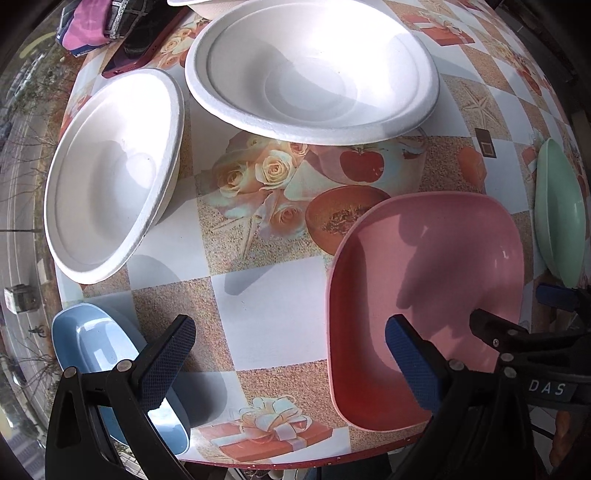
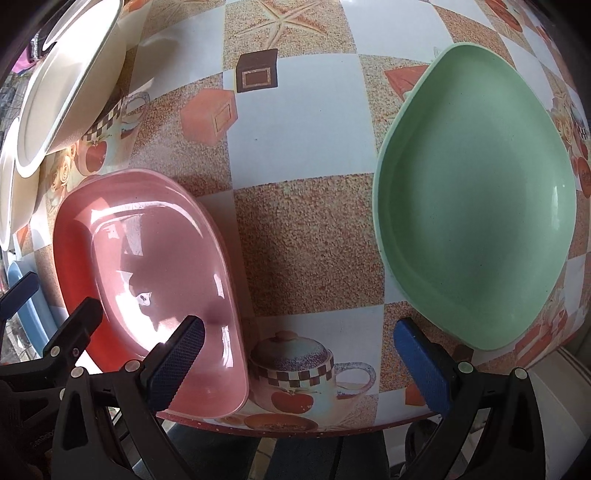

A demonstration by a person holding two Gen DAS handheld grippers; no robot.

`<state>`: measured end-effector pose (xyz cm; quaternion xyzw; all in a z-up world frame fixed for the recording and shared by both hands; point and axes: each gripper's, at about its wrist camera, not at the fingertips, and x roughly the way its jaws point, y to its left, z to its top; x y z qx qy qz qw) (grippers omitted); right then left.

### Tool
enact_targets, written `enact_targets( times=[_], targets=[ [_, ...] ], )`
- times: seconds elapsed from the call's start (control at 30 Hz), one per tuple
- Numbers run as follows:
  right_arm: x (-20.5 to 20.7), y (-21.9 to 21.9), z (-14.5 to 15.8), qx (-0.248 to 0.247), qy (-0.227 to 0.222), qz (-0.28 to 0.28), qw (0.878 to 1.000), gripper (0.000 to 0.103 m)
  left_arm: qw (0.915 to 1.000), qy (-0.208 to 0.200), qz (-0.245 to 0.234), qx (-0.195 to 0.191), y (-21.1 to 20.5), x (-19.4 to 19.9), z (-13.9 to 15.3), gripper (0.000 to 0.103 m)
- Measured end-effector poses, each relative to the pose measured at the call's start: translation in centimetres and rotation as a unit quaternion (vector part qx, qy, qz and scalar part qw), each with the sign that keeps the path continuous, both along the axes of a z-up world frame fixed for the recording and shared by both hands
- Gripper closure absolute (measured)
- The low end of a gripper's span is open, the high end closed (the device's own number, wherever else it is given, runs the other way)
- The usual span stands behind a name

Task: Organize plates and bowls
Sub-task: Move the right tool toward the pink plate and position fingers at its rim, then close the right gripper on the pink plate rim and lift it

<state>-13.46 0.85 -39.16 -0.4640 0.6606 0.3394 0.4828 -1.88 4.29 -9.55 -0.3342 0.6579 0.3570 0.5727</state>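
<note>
Two white foam bowls stand on the patterned table: one at the left point(image 1: 110, 173), one at the top centre point(image 1: 314, 70). A blue plate point(image 1: 92, 347) lies at the near left edge, a pink plate point(image 1: 436, 266) at the near right, a green plate point(image 1: 559, 210) at the far right. My left gripper point(image 1: 291, 365) hangs open over bare table between the blue and pink plates. In the right wrist view, my right gripper point(image 2: 299, 365) stands open above the table's front edge, between the pink plate point(image 2: 147, 266) and the green plate point(image 2: 480, 206), holding nothing.
A dark red phone point(image 1: 144, 40) and folded cloth point(image 1: 92, 22) lie at the table's back left. The table edge point(image 2: 295, 432) runs just under both grippers. The white bowls point(image 2: 62, 85) show at the upper left of the right wrist view. A street lies far below at the left.
</note>
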Motion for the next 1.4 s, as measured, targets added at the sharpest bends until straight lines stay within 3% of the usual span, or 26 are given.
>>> enact_targets(
  times=[0.03,0.23,0.53,0.87,1.07,1.2,1.33,1.4],
  targets=[
    [-0.2,0.3,0.2,0.002,-0.005,0.006,1.0,0.0,0.9999,-0.008,0.007,-0.002,1.4,-0.9,-0.8,0.0],
    [-1.4,0.1,0.9,0.028,-0.009,0.013,0.999,0.0,0.9999,-0.009,0.009,0.003,0.9,-0.9,-1.3,0.0],
    [-1.9,-0.8,2.9,0.02,-0.002,0.007,1.0,0.0,0.9981,-0.053,0.031,0.002,1.4,-4.4,-4.0,0.0],
    [-2.7,-1.6,2.5,0.027,0.007,-0.011,1.0,0.0,0.998,-0.055,0.032,0.006,1.1,-5.4,-4.0,0.0],
    [-2.3,-1.6,3.1,0.038,0.007,-0.013,0.999,0.0,0.9982,-0.051,0.032,0.007,1.5,-4.4,-2.4,0.0],
    [-2.1,-1.7,3.5,0.04,0.008,-0.016,0.999,0.0,0.9986,-0.042,0.033,-0.008,2.1,-4.0,-2.3,0.0],
    [-2.0,-1.6,4.2,0.03,0.014,-0.018,0.999,0.001,0.9991,-0.04,0.015,-0.007,1.8,-3.4,-1.8,0.008],
    [-2.4,-1.4,5.0,0.033,0.014,-0.005,0.999,0.007,0.9995,-0.031,0.005,0.001,1.4,-2.7,-1.5,0.015]
  ],
)
